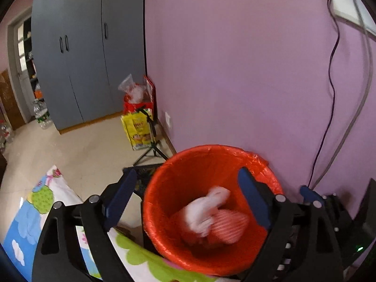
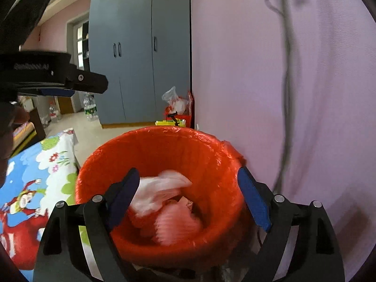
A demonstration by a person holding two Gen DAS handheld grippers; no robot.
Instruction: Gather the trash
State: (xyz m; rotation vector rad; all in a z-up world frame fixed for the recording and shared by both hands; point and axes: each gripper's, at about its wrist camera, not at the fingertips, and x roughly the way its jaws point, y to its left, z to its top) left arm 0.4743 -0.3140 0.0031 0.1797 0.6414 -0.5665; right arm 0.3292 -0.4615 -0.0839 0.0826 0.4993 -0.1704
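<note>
Drop step: left gripper (image 1: 188,202) and right gripper (image 2: 188,199) were both wide and empty over the bin (image 1: 211,162); blurred trash (image 1: 209,213) probably falling inside. Next: fetch more.

Blurred white trash (image 1: 206,211) in bin (image 1: 178,164)

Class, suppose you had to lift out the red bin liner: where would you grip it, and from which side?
Probably at the loose bunched flap of the red bin liner on the wall-side rim, coming from above. There the plastic stands clear of the bin; elsewhere it lies stretched tight over the rim.
</note>
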